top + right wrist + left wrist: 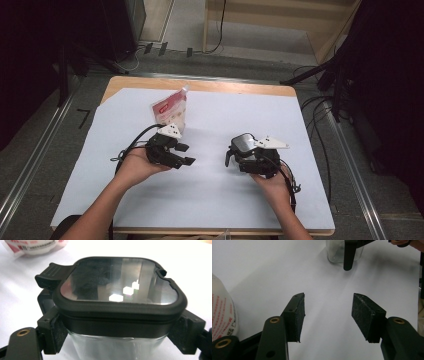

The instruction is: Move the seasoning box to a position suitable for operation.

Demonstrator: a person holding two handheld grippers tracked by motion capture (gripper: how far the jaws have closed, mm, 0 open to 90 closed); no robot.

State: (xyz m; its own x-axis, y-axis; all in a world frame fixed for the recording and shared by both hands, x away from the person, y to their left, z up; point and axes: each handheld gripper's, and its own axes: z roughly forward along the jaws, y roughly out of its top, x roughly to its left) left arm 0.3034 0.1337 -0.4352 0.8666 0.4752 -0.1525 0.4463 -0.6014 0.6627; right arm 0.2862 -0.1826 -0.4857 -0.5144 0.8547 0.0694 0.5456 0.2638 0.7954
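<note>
A clear square glass jar with a black-rimmed lid (pixel 120 290) was clamped by the right gripper (pixel 248 156) on the white table sheet (pixel 210 185), its base cut off. The left gripper (pixel 176 154) was held open and empty; the red-and-white pouch (pixel 170 111) behind was partly hidden.

Open left tongs (pixel 327 315) over white sheet (pixel 274 270)

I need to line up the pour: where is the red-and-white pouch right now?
In the high view the red-and-white pouch stands upright at the far left of the white sheet, just beyond the left gripper.
</note>
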